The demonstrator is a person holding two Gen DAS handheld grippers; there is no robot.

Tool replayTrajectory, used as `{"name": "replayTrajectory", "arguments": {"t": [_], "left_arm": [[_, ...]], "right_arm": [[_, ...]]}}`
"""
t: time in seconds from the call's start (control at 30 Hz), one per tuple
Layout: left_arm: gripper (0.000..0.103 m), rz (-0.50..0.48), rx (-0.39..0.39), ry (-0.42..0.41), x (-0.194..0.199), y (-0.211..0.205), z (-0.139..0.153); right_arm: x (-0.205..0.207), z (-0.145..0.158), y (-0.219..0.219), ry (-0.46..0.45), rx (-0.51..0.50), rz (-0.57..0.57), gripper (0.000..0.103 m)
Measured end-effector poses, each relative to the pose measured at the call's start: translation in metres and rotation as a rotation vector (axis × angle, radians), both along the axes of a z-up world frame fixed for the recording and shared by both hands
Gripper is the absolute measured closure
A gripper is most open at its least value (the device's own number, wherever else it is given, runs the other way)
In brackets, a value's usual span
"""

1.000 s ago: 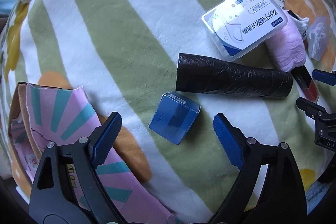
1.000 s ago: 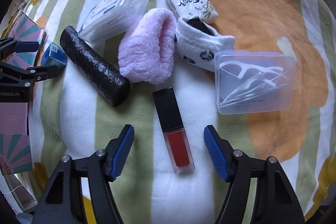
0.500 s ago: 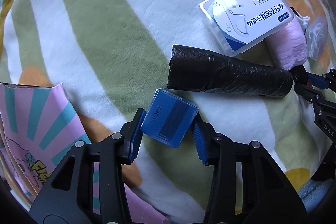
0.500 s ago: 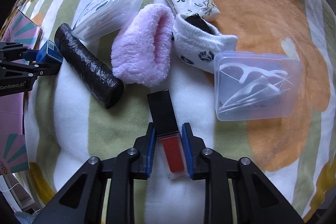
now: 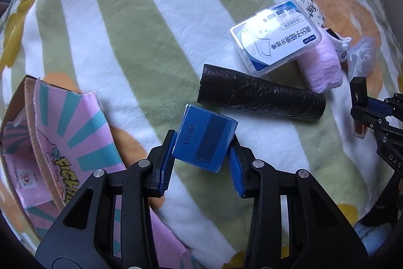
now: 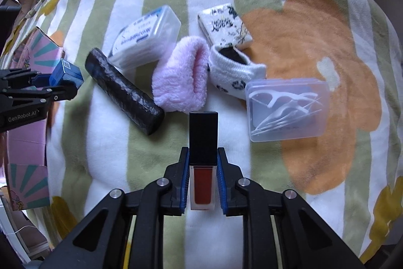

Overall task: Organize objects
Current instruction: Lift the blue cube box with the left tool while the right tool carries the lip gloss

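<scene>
My left gripper (image 5: 202, 155) is shut on a small blue PROYA box (image 5: 205, 139) and holds it lifted above the striped blanket; the box also shows in the right wrist view (image 6: 66, 72). My right gripper (image 6: 202, 173) is shut on a red lip gloss tube with a black cap (image 6: 203, 140), raised off the blanket; the tube also shows at the right edge of the left wrist view (image 5: 359, 102). A pink and teal cardboard box (image 5: 50, 150) lies open at the left.
On the blanket lie a black bag roll (image 6: 123, 91), a floss pick box with a blue label (image 6: 146, 35), a pink fluffy cloth (image 6: 182, 78), a white sock (image 6: 234, 72), a patterned tissue pack (image 6: 224, 25) and a clear case of floss picks (image 6: 287, 109).
Both grippers went from open to shut on their objects. The left one lifted the blue box, the right one lifted the lip gloss tube off the blanket.
</scene>
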State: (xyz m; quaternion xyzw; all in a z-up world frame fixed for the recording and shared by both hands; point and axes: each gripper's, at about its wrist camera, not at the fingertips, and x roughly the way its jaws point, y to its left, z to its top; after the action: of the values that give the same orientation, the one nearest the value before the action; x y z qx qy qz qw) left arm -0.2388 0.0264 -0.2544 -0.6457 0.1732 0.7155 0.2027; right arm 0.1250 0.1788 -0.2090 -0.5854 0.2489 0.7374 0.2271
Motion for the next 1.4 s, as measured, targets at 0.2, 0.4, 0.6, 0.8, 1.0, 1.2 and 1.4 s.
{"name": "replayTrajectory", "arguments": {"t": [0.2, 0.4, 0.6, 0.8, 1.0, 1.2, 1.4], "left_arm": [[0.067, 0.05, 0.062, 0.064, -0.001, -0.03, 0.043], [0.067, 0.147, 0.123, 0.139, 0.082, 0.057, 0.095], [0.067, 0.226, 0.17, 0.231, 0.117, 0.052, 0.139], [0.067, 0.284, 0.205, 0.291, 0.147, 0.043, 0.178], [0.067, 0.32, 0.221, 0.326, 0.162, 0.03, 0.195], [0.067, 0.362, 0.242, 0.337, 0.168, 0.015, 0.202], [0.067, 0.404, 0.245, 0.356, 0.172, -0.004, 0.209]], "right_arm": [[-0.011, 0.042, 0.03, 0.052, 0.037, -0.016, 0.085], [-0.052, 0.065, 0.041, 0.111, 0.078, -0.017, 0.085], [-0.063, 0.097, 0.028, 0.161, 0.086, -0.036, 0.085], [-0.06, 0.132, 0.009, 0.192, 0.114, -0.076, 0.085], [-0.063, 0.137, -0.011, 0.189, 0.12, -0.13, 0.085], [-0.068, 0.144, -0.023, 0.196, 0.135, -0.125, 0.085], [-0.086, 0.151, -0.029, 0.206, 0.143, -0.096, 0.085]]}}
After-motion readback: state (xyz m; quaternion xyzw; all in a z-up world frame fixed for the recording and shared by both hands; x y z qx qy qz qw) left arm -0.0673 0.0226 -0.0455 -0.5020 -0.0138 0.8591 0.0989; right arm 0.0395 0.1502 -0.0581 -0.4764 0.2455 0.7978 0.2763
